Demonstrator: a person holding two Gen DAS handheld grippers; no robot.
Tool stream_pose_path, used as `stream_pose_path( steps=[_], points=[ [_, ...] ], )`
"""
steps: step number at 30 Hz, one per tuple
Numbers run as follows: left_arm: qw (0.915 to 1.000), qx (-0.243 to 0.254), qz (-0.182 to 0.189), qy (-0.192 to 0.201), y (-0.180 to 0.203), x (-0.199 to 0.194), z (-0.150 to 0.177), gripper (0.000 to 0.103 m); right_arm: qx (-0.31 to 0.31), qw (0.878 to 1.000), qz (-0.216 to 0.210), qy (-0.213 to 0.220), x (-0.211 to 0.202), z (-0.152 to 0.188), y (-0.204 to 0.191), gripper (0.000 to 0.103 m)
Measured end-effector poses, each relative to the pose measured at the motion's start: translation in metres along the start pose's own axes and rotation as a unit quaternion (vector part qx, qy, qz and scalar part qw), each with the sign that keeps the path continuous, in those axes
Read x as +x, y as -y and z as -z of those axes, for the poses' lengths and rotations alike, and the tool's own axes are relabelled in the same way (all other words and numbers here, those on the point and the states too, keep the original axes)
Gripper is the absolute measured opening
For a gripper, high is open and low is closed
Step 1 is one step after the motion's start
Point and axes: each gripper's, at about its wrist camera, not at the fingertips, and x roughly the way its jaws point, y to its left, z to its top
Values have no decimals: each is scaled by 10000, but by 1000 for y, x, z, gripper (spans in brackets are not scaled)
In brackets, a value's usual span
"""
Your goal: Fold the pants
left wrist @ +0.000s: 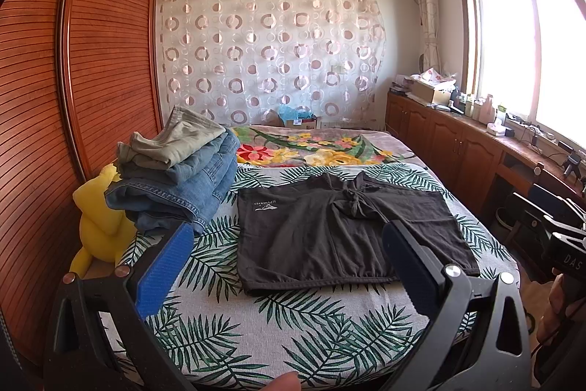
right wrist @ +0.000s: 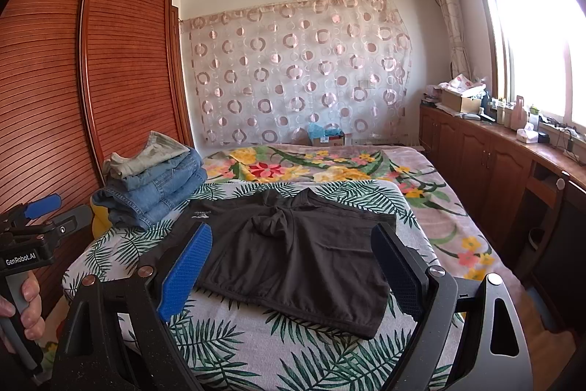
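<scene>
Your bedroom fills both views: a louvred wooden wardrobe [left wrist: 73, 61] on the left, a ring-patterned curtain [left wrist: 271, 50] on the far wall, and a bright window [left wrist: 527, 54] on the right that washes out whatever lies beyond the glass. Below it runs a long desk [left wrist: 457, 141] crowded with boxes and bottles too small to make out.

You face the bed [left wrist: 256, 325], covered near you with a palm-leaf sheet and farther back with a floral blanket [left wrist: 311, 145]. On the leaf sheet the dark pants [left wrist: 329, 237] lie flat, short-legged, the drawstring knotted at the far edge; a small logo is printed upside down and unreadable. Your tongs hide part of their near hem in both views.

Left of them sits a stack of folded jeans [left wrist: 175, 185] with a khaki pair on top. A yellow soft toy [left wrist: 99, 218] beside it is half hidden.

Your left tongs [left wrist: 289, 266] and right tongs [right wrist: 293, 266] both hang above the bed, spread wide, gripping nothing. Your hands are cut off at the frame edges.
</scene>
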Motion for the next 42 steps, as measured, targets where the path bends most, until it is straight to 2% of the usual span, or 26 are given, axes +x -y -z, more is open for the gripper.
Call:
stream_pose_path(
  steps=[11,23,32,42],
  points=[
    [9999,-47,-12,-105,0,4,-1,103,15,10000,-4,-43,1,1,0,90],
    [9990,-125,-31,-438,-12,36,20,103,47,9996,18,-264,13,2,3,90],
    [9970,-61,-77,-768,-23,68,38,103,59,9990,-19,-438,18,3,5,90],
    [9914,-121,146,-1293,-43,100,58,103,-96,9981,-40,-608,26,5,9,90]
  ],
)
